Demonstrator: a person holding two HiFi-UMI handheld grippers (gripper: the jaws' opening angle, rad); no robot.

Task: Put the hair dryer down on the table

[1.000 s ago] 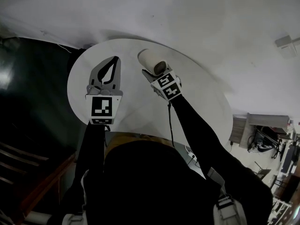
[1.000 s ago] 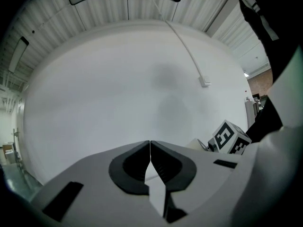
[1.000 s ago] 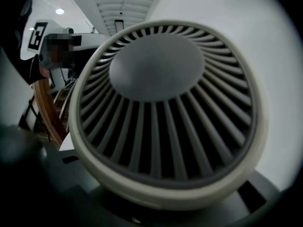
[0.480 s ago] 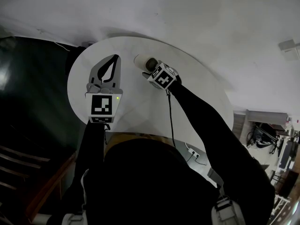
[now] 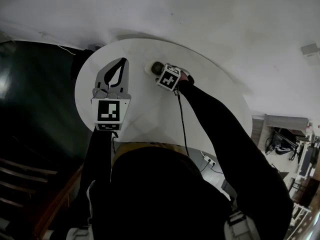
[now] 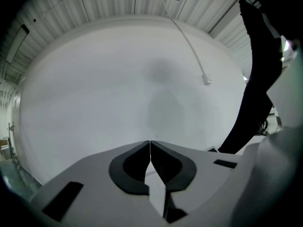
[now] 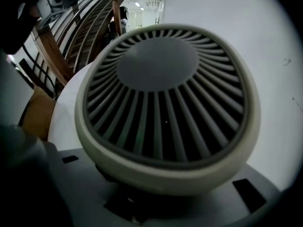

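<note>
The left gripper point(image 5: 121, 63) hangs over the left part of the round white table point(image 5: 220, 101), pointing away from the person. Its own view shows its two jaws pressed together tip to tip with nothing between them, and past them only the pale tabletop. The right gripper point(image 5: 164, 75) is tipped steeply downward near the middle of the table's far half, just to the right of the left one, with its marker cube facing up. It grips the hair dryer point(image 7: 165, 98), whose cream shell and dark slatted back grille fill nearly all of the right gripper view, with the jaws closed on the part below the grille. From the head view only the rounded pale end of the dryer shows beyond the cube, low over the tabletop; whether it touches the surface I cannot tell. A thin black cord point(image 5: 179, 119) runs back from the right gripper along the black sleeve point(image 5: 215, 129). Wooden stair rails point(image 7: 49, 46) show beyond the table's edge in the right gripper view.
</note>
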